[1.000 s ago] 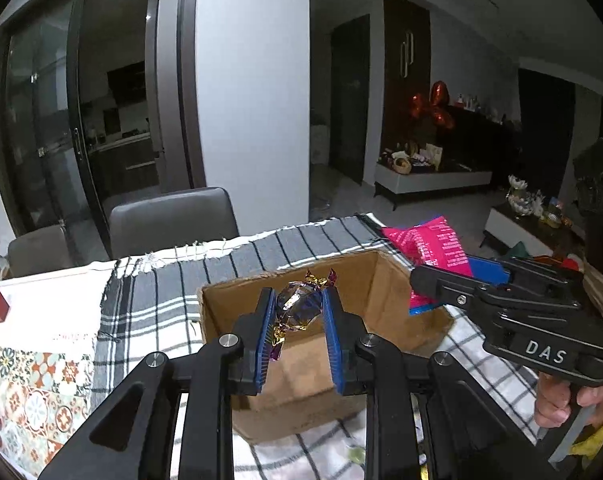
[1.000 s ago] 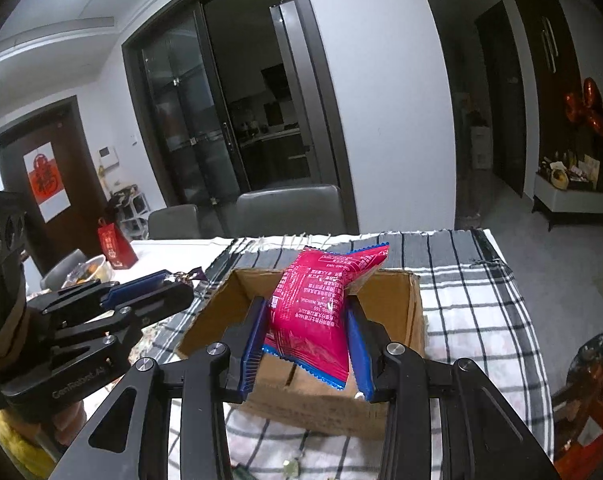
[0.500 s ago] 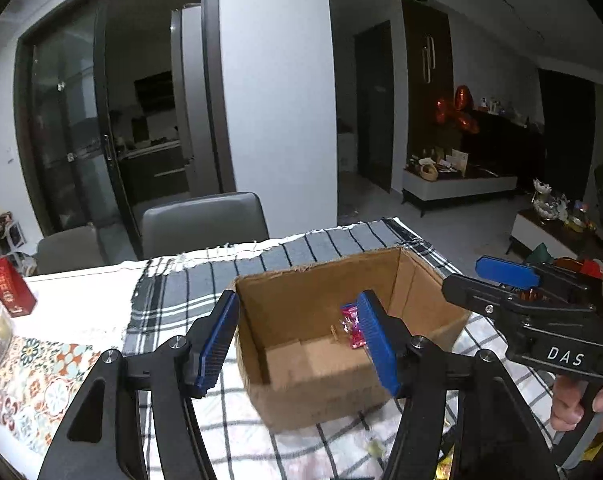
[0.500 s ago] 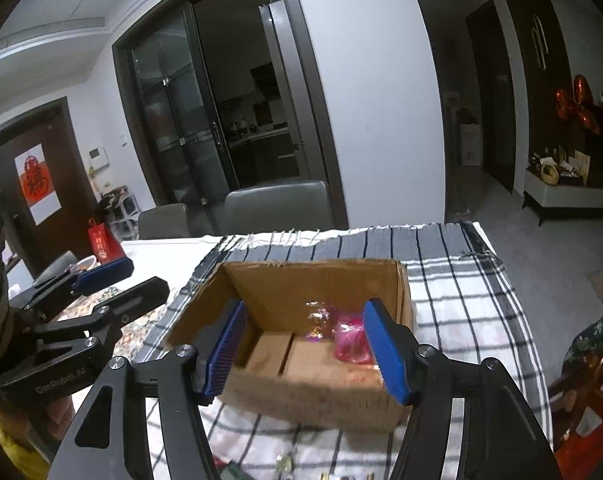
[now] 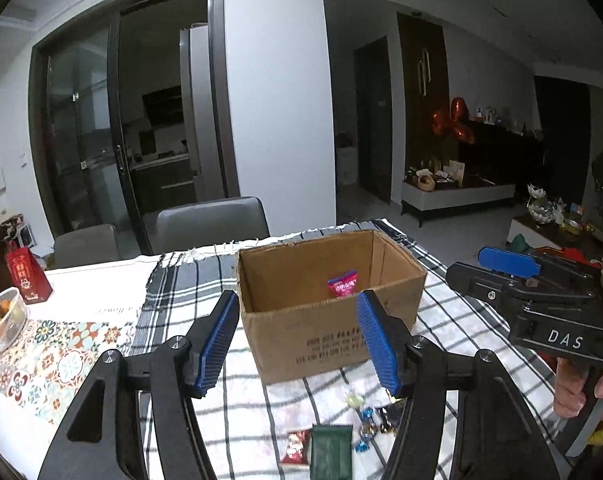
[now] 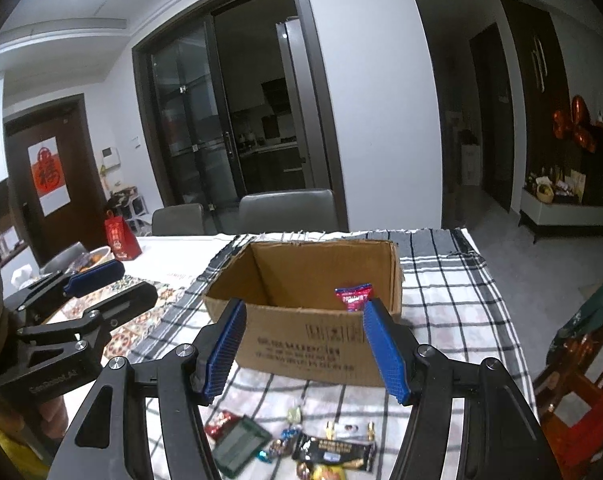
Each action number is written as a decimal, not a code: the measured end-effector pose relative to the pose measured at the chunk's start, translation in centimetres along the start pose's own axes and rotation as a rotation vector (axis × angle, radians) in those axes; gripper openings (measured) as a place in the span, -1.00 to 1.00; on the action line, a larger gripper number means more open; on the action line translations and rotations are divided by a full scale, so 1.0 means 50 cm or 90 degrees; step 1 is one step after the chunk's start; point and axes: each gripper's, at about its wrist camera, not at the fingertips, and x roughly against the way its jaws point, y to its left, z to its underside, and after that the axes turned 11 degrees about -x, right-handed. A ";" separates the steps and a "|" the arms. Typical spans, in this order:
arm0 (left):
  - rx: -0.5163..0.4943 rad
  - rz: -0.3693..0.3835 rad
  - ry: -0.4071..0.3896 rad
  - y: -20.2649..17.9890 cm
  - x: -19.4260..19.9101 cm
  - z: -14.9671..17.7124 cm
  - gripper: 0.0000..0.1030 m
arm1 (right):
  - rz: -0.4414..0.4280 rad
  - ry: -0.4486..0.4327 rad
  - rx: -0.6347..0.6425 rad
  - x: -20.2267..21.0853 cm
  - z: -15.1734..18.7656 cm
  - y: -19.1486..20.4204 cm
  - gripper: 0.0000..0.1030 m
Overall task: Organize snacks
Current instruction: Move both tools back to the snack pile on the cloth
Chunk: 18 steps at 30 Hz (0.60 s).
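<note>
Left gripper [image 5: 297,338] with jaws spread and nothing between the blue pads [image 5: 217,338]; right gripper [image 6: 303,346] likewise wide apart and empty, off to the left one's right with a hand [image 5: 581,388] on its grip. Just ahead of both sets of fingertips, open cardboard box [image 5: 329,304] on a black-and-white checked cloth [image 5: 181,288], pink snack packet [image 5: 343,284] inside toward the far right corner. Below the fingers, on the near side of the box, loose snacks: dark green packet [image 5: 329,452], red wrapped piece [image 5: 295,446], small foil candies [image 5: 367,424], black bar wrapper [image 6: 333,450]; farther left, patterned mat [image 5: 49,356], bowl [image 5: 1,320], red gift bag [image 5: 25,276].
</note>
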 end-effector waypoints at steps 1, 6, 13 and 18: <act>0.001 0.000 0.000 -0.004 0.009 0.008 0.17 | -0.001 0.000 0.001 0.008 0.007 -0.001 0.20; 0.002 -0.002 0.009 -0.028 0.036 0.049 0.16 | 0.006 0.008 0.020 0.034 0.050 -0.004 0.20; -0.003 0.010 0.028 -0.055 0.056 0.115 0.16 | 0.005 0.040 0.037 0.046 0.113 -0.008 0.20; 0.005 0.022 0.045 -0.067 0.062 0.161 0.15 | 0.007 0.059 0.049 0.048 0.151 -0.006 0.20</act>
